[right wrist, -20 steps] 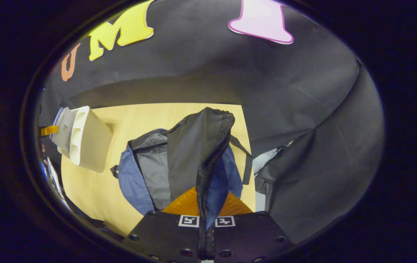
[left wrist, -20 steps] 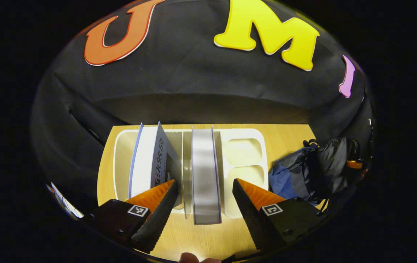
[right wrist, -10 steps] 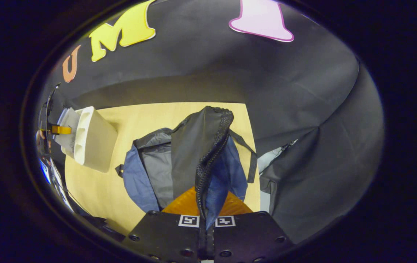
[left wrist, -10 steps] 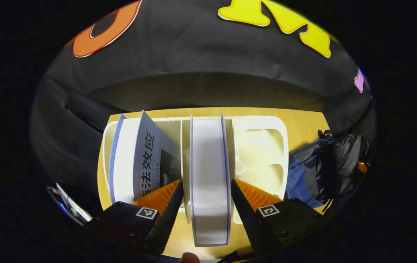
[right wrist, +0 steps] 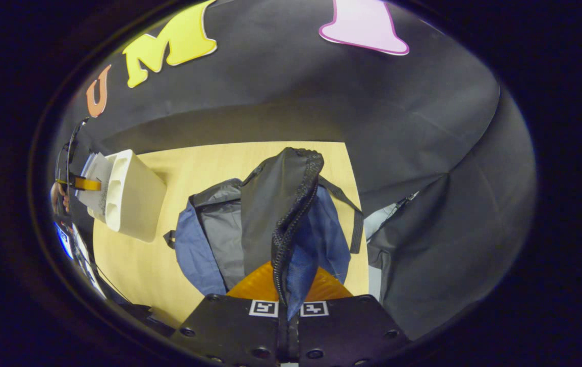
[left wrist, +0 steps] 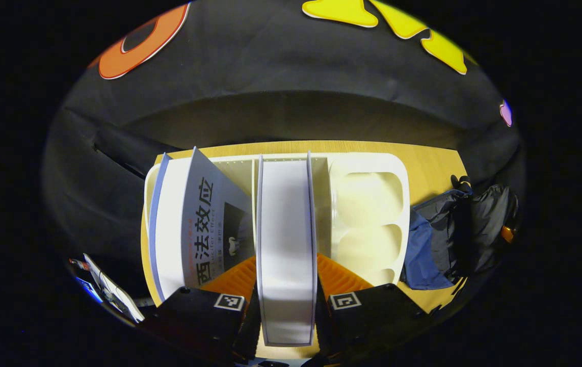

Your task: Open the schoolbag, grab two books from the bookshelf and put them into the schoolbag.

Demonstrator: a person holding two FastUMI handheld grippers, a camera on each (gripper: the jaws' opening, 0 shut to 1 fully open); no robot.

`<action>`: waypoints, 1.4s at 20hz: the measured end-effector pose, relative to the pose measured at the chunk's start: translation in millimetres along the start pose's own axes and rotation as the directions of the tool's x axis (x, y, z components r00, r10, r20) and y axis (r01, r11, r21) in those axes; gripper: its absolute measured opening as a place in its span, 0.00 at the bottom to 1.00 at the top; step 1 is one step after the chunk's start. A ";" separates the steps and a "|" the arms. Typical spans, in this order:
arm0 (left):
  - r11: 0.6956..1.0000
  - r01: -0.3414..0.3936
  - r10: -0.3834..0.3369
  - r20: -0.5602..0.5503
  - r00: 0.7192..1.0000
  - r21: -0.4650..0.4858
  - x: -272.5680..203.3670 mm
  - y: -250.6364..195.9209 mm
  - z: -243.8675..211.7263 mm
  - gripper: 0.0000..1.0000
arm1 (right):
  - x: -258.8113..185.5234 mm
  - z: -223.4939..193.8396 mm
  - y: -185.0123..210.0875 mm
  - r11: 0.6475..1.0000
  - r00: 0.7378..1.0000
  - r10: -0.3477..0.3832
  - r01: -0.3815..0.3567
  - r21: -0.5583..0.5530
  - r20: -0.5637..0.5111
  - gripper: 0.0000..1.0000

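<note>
Schoolbag (right wrist: pixel 250 224), blue and grey, lies on the wooden table (right wrist: pixel 204 163) beside the white bookshelf (left wrist: pixel 372 204); the right gripper (right wrist: pixel 288 290) is clamped on its zipper edge (right wrist: pixel 296 204), lifting it. In the bookshelf, the left gripper (left wrist: pixel 286 285) grips an upright white book (left wrist: pixel 286 244); a second book (left wrist: pixel 194 224) leans just beside it.

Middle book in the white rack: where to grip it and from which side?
Grip the middle book across its two covers at the near edge, coming straight in from the front. It stands upright with its page edge toward the left gripper, whose fingers already flank both covers. The rack dividers block its sides farther in.
</note>
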State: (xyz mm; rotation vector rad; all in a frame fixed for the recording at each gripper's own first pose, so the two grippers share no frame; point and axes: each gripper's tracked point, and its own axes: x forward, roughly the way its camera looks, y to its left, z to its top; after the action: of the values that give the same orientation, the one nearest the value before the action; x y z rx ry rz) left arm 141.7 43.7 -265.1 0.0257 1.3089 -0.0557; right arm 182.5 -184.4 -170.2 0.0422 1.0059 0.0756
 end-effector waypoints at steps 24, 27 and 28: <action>0.870 0.468 -0.399 0.337 0.853 -0.155 -222.1 -71.0 -50.1 0.44 | -12.1 -14.2 13.4 0.998 0.997 -0.052 0.054 -0.044 0.050 0.01; 0.849 0.513 -0.449 0.337 0.828 -0.129 -201.3 -122.5 -51.0 0.43 | -11.4 -13.1 14.1 0.998 0.998 -0.042 0.044 -0.033 0.055 0.01; 0.836 0.533 -0.470 0.332 0.818 -0.129 -191.7 -142.1 -54.5 0.44 | -12.2 -12.8 13.7 0.998 0.997 -0.044 0.047 -0.036 0.056 0.01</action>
State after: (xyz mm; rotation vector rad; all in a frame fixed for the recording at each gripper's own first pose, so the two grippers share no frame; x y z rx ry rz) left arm 31.8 -90.3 -92.3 -0.5073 0.9902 -0.3603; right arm 164.5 -171.7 -165.8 -0.0125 0.9497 0.0512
